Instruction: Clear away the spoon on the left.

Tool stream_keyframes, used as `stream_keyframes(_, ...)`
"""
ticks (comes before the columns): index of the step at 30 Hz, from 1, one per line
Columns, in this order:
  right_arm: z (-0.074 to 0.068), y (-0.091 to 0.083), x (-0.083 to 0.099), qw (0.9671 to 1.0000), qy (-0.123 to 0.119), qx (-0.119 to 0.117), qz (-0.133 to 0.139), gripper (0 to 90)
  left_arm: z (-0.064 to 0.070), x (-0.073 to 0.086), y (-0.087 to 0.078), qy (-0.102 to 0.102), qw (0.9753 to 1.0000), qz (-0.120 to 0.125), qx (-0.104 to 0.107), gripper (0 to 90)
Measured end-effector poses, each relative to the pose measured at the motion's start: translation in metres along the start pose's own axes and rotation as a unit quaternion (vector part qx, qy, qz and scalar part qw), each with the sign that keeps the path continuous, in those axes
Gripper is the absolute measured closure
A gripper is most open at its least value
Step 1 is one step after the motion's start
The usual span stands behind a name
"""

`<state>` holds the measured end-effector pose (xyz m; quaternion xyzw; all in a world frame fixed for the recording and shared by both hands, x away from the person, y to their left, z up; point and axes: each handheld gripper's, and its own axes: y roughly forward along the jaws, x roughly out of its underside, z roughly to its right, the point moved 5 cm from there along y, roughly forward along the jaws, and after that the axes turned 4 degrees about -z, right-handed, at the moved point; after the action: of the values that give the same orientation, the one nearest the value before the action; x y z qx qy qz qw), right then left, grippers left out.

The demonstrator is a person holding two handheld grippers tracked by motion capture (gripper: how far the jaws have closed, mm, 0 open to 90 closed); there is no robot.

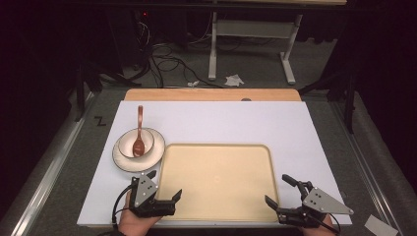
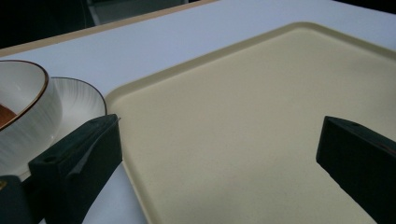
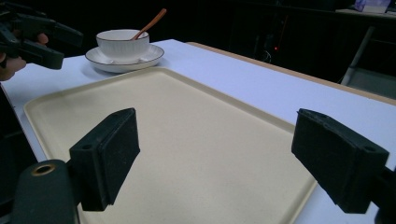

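Observation:
An empty beige tray lies on the white table top, near the front edge. My left gripper is open over the tray's near left corner, with nothing between its fingers; its own view looks across the tray. My right gripper stands open at the tray's near right corner, also empty. To the tray's left, a white bowl sits on a white plate, with a brown wooden spoon resting in it. The bowl and spoon show far off in the right gripper view.
The white sheet covers a wooden table whose back edge shows. Behind it lie floor cables and a white table frame. A paper scrap lies at the front right.

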<state>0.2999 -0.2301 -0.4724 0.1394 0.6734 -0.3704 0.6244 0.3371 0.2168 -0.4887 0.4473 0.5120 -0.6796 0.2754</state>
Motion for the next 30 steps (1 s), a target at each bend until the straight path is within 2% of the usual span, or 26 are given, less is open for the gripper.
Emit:
stream_keyframes(1, 0.000, 0.001, 0.000, 1.0000, -0.004, 0.000, -0.001, 16.2, 0.020, 0.001, -0.004, 0.030, 0.9994, 0.011, 0.016, 1.0)
stream_keyframes(3, -0.001, 0.003, 0.003, 0.9999, -0.005, 0.001, -0.009, 16.2, 0.050, 0.007, -0.007, 0.077, 0.9966, 0.017, 0.023, 1.3)
stream_keyframes(5, -0.002, 0.004, 0.004, 0.9999, -0.006, 0.000, -0.012, 16.2, 0.066, 0.015, -0.006, 0.092, 0.9947, 0.006, 0.046, 1.7)
stream_keyframes(7, -0.002, 0.004, 0.005, 0.9999, -0.003, 0.002, -0.014, 16.2, 0.075, 0.022, -0.001, 0.093, 0.9919, -0.029, 0.082, 2.0)
stream_keyframes(11, -0.002, 0.004, 0.005, 0.9999, -0.004, 0.004, -0.013, 16.2, 0.075, 0.026, 0.002, 0.097, 0.9911, -0.039, 0.083, 2.7)
stream_keyframes(12, -0.001, 0.005, 0.005, 0.9999, -0.004, 0.006, -0.013, 16.2, 0.072, 0.025, 0.001, 0.099, 0.9916, -0.035, 0.076, 3.1)
stream_keyframes(15, 0.000, 0.005, 0.005, 0.9999, -0.004, 0.007, -0.011, 16.2, 0.068, 0.023, 0.000, 0.085, 0.9928, -0.030, 0.079, 3.3)
stream_keyframes(16, 0.000, 0.005, 0.006, 0.9999, 0.003, 0.006, -0.015, 16.2, 0.066, 0.022, -0.001, 0.087, 0.9930, -0.029, 0.074, 3.6)
stream_keyframes(24, 0.001, 0.004, 0.005, 0.9999, -0.005, 0.006, -0.009, 16.2, 0.062, 0.023, -0.002, 0.085, 0.9933, -0.033, 0.071, 5.4)
stream_keyframes(30, 0.001, 0.004, 0.005, 0.9999, 0.001, 0.006, -0.011, 16.2, 0.061, 0.023, -0.002, 0.084, 0.9932, -0.035, 0.073, 8.3)
